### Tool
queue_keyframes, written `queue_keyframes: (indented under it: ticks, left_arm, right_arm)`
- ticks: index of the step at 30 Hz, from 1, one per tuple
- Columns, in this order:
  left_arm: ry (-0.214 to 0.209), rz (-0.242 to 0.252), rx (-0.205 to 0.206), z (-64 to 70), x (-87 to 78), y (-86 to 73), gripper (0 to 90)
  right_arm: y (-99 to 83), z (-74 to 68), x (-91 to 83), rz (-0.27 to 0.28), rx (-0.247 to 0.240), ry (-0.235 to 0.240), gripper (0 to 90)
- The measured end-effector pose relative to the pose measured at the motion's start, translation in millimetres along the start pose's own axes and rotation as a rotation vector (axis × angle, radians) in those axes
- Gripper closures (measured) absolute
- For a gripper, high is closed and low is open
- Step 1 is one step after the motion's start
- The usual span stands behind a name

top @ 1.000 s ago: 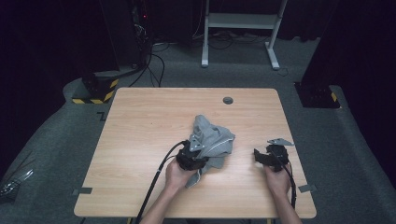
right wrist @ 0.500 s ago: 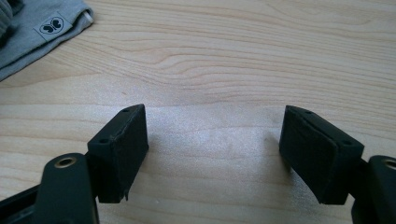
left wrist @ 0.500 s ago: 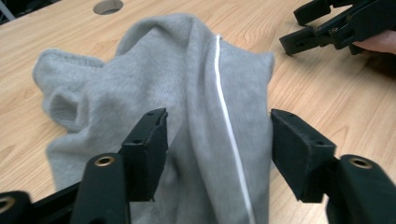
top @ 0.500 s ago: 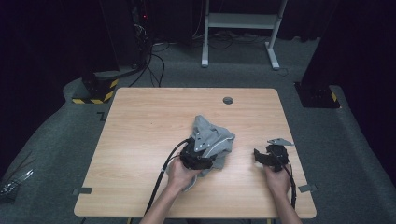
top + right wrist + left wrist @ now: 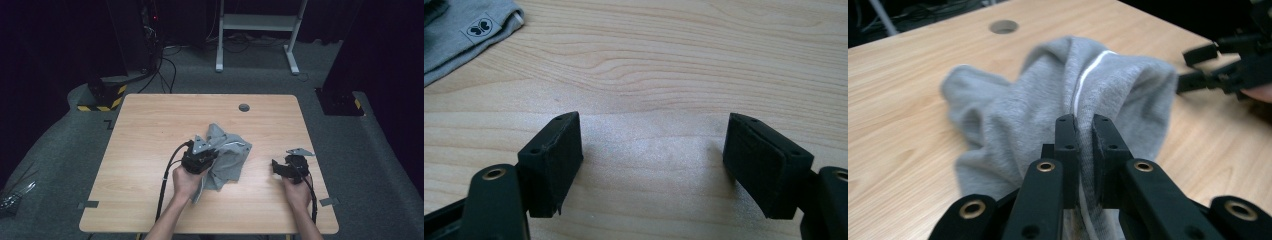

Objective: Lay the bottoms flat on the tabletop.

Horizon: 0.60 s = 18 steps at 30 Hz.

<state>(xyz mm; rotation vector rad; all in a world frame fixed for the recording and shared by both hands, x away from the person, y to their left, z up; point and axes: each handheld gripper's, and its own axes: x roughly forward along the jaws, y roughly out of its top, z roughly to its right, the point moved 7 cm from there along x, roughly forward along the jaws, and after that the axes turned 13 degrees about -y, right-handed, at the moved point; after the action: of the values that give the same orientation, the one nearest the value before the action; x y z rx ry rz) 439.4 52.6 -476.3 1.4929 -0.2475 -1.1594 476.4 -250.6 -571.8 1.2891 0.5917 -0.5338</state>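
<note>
Left gripper (image 5: 207, 154): moves a little forward and to the right over the table since a second ago, its jaws pinched on the grey cloth (image 5: 227, 157).
Grey cloth: bunches up higher around those jaws; the fold ahead of the gripper now stands raised, and its near edge trails under the left hand (image 5: 185, 181).

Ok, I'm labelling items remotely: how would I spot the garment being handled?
On the wooden table, look just right of centre, where the left gripper pinches it. It is the crumpled grey garment, the one soft thing there, with a white stripe.
</note>
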Motion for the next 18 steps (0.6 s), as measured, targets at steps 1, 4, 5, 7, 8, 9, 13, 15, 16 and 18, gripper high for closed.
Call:
queue_keyframes:
  ticks: [1, 4, 5, 7, 8, 9, 13, 15, 16, 18]
  left_arm:
    - [0.012, -0.003, -0.007, -3.9, -2.3, -0.5, 83.4]
    - [0.051, -0.023, -0.044, -17.7, -5.6, -6.8, 83.4]
    - [0.061, -0.03, -0.055, -21.7, -5.7, -9.4, 83.4]
    - [0.094, -0.065, -0.079, -33.1, -3.9, -20.1, 83.4]
    - [0.106, -0.082, -0.083, -36.7, -2.7, -24.5, 83.4]
    - [0.12, -0.108, -0.091, -41.0, -0.5, -31.0, 83.3]
    - [0.144, -0.178, -0.13, -54.3, 5.2, -53.0, 82.6]
    - [0.141, -0.181, -0.139, -54.8, 5.1, -55.1, 80.7]
    - [0.14, -0.184, -0.128, -54.2, 3.5, -55.2, 76.3]
    - [0.11, -0.172, -0.083, -44.3, -1.0, -49.5, 66.3]
  right_arm:
    - [0.0, 0.0, 0.0, 0.0, 0.0, 0.0, 23.8]
    - [0.0, 0.0, 0.0, 0.0, 0.0, 0.0, 23.8]
    - [0.0, -0.2, -0.1, -0.001, 0.002, 0.0, 23.8]
    - [0.0, -0.2, -0.1, -0.001, 0.002, 0.0, 23.8]
    - [0.0, -0.1, 0.0, 0.0, 0.0, 0.0, 23.8]
    - [0.0, -0.2, -0.1, -0.001, 0.002, 0.0, 23.8]
    - [0.0, 0.0, 0.0, 0.0, 0.0, 0.0, 23.8]
    - [0.0, -0.1, 0.0, 0.0, 0.0, 0.0, 23.8]
    - [0.0, -0.2, -0.1, -0.001, 0.002, 0.0, 23.8]
    - [0.0, -0.1, 0.0, 0.0, 0.0, 0.0, 23.8]
